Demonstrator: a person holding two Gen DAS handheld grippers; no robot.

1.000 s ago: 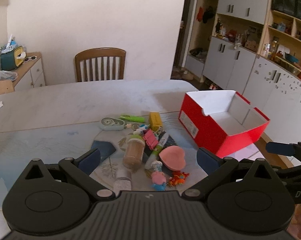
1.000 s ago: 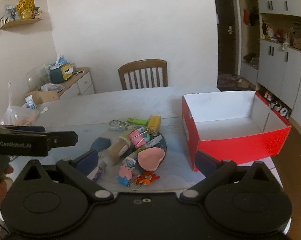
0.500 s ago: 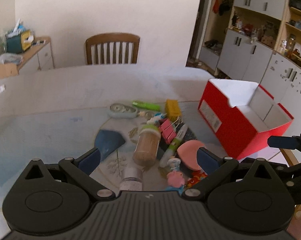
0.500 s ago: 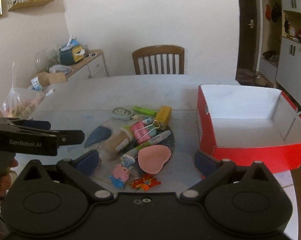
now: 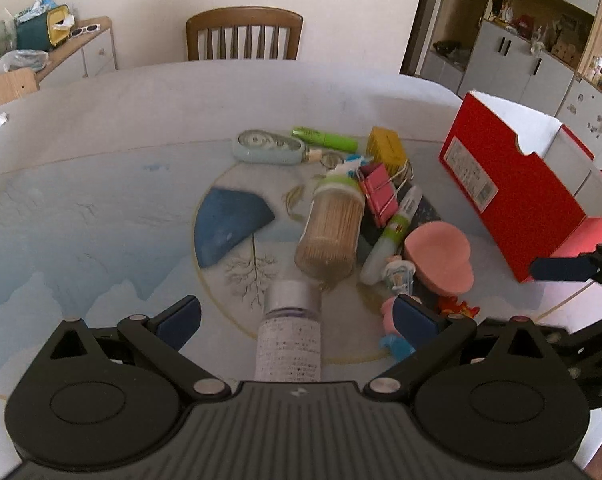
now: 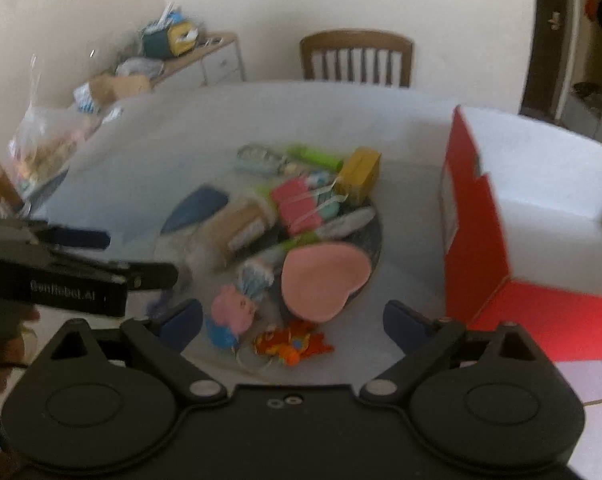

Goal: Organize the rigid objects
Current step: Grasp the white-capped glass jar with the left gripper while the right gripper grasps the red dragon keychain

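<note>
A pile of small items lies on the table: a toothpick jar, a pink heart box, a pink binder clip, a yellow box and a small silver-capped bottle. My left gripper is open, and the bottle lies between its fingers untouched. In the blurred right wrist view my right gripper is open with its jaws closing. It hangs over an orange toy and a pink pig figure, and its pads touch neither. The heart box sits just ahead.
An open red box with a white inside stands to the right of the pile. A wooden chair is at the table's far side. A cluttered sideboard stands far left, and cabinets far right.
Both grippers have come down and closer to the pile. The small bottle now lies between the left fingers. The right view has tilted down and blurred, its fingers slightly nearer each other.
</note>
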